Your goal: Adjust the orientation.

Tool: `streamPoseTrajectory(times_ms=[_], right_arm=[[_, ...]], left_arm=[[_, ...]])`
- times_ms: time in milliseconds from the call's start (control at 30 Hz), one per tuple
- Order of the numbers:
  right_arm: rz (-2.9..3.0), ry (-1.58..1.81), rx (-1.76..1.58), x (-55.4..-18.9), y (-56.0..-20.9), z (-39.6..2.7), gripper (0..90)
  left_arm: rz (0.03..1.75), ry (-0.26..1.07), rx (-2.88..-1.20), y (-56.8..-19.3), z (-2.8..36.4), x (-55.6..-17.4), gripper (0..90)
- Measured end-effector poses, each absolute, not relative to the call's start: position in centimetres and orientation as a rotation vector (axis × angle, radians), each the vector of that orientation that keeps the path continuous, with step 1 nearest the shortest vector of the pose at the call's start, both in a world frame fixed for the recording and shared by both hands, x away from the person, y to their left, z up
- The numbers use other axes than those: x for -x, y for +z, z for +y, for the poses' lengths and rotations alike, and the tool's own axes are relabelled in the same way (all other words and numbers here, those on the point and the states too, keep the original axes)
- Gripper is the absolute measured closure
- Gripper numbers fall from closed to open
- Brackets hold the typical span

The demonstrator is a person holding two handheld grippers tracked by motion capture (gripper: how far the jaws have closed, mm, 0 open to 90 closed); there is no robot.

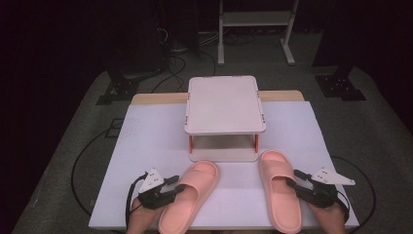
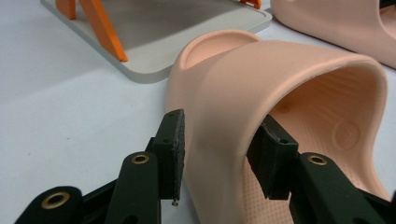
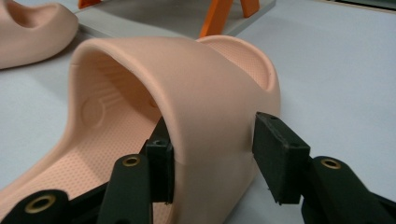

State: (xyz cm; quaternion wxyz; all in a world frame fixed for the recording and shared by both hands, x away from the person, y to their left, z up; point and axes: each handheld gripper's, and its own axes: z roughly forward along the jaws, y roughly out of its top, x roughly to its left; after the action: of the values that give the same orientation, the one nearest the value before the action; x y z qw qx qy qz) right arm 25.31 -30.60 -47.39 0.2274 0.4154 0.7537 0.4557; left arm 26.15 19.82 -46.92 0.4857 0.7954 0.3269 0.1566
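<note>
On the table (image 1: 146, 131): a white cover lay across the top, bearing everything below.
Rack (image 1: 225, 105): a low, pale two-level stand on orange legs stood at the middle of the table, beyond both slippers.
Left slipper (image 1: 187, 197): pink, lying flat, its toe angled toward the rack's lower board and near it.
Right slipper (image 1: 280, 190): pink, flat on the cover, toe close to the rack's right front corner; well apart from its mate.
Left gripper (image 2: 219, 149): at the outer side of the left slipper, jaws straddling the strap's wall; the inner pad lay against it, the outer one stood just off it, so no firm grip.
Right gripper (image 3: 215, 158): at the outer side of the right slipper, jaws either side of the strap wall; the inside pad touched, the outside pad stood clear.
</note>
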Motion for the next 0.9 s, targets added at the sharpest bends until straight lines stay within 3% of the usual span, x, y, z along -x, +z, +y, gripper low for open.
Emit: streamPoseTrajectory(times_ms=[367, 700, 900], right_arm=[[2.025, 1.195, -1.161, -25.2, -47.3, -30.5, 65.9], [2.023, 1.171, -1.168, -24.6, -46.9, -30.8, 72.7], [2.014, 1.179, -1.179, -23.6, -46.6, -31.2, 76.7]], left_arm=[[0.790, 0.407, -1.950, -47.0, 19.1, -26.5, 65.1], [0.781, 0.399, -1.947, -46.9, 19.5, -26.1, 73.8], [0.770, 0.376, -1.914, -46.6, 19.7, -25.3, 74.6]])
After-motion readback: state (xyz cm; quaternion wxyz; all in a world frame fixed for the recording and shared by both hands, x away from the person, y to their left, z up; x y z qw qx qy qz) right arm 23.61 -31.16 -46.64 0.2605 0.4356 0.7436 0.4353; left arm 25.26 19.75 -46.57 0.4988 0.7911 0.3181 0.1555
